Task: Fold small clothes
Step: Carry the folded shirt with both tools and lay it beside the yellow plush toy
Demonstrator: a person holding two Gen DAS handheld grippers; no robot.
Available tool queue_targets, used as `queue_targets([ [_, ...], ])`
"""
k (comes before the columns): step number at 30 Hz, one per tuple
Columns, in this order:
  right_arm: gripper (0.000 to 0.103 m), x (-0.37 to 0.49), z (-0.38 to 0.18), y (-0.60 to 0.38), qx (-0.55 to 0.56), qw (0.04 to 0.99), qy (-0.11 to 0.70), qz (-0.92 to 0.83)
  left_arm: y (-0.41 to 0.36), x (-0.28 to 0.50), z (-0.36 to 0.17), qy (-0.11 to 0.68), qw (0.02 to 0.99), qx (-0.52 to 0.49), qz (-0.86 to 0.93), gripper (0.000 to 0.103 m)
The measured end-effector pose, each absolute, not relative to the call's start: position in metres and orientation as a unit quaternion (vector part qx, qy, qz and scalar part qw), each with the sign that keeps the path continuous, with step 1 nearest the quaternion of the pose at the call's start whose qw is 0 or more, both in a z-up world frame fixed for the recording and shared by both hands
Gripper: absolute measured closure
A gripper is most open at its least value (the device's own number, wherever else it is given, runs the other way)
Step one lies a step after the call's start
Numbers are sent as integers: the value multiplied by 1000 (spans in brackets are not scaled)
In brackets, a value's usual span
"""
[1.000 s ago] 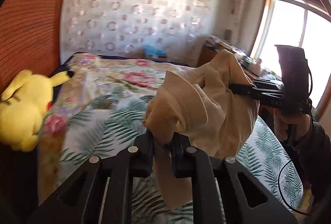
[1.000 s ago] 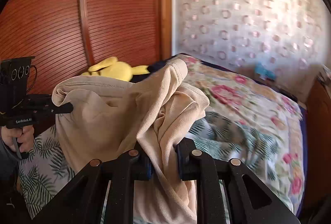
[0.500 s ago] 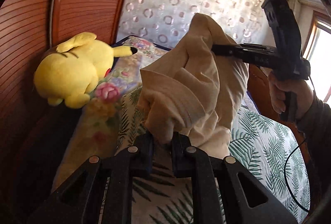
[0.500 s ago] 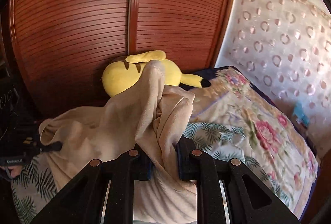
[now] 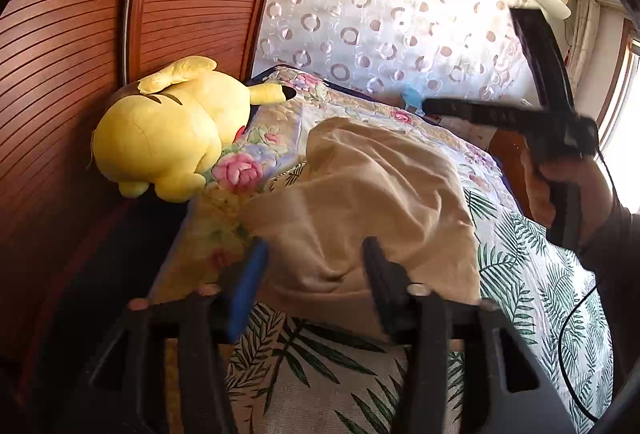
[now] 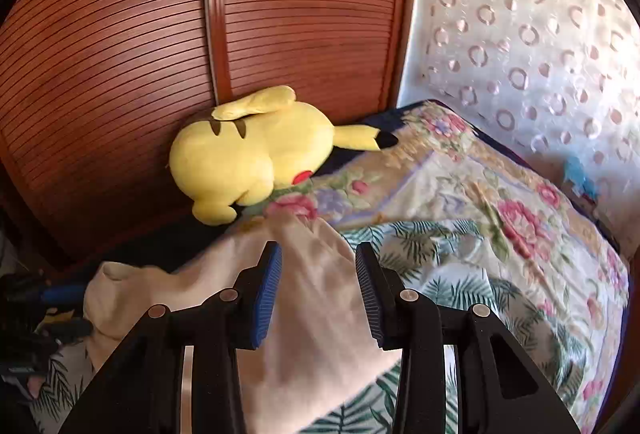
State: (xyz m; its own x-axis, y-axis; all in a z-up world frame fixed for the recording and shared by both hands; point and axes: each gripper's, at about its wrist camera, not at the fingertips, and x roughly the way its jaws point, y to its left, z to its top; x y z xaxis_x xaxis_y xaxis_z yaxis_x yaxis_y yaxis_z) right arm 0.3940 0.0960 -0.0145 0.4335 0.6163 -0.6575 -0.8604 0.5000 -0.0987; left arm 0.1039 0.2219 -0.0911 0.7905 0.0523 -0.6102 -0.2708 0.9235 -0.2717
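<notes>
Beige cloth (image 5: 360, 201) is lying in a loose heap on the bed (image 5: 532, 274), over the leaf-print cover, just beside a yellow plush toy (image 5: 168, 137) that is leaning against the ribbed wooden headboard (image 5: 72, 73). The left gripper (image 5: 312, 274) is hovering over the near edge of the garment, its jaws opening wide, the cloth lying between them unpinched. The right gripper (image 6: 318, 274) is likewise opening its jaws to a narrower gap above the fabric, the pads pressing on nothing. A hand (image 5: 560, 189) is gripping the right tool's handle.
</notes>
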Motion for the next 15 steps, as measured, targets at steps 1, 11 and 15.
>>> queue_targets([
  [1, 63, 387, -14, 89, -213, 821, 281, 450, 222, 104, -89, 309, 931, -175, 84, 28],
  [11, 63, 320, -8, 12, -145, 849, 281, 423, 185, 104, -63, 296, 947, -102, 76, 20],
  [15, 63, 281, -1, -27, -122, 858, 266, 422, 161, 101, -51, 285, 953, -81, 59, 20],
])
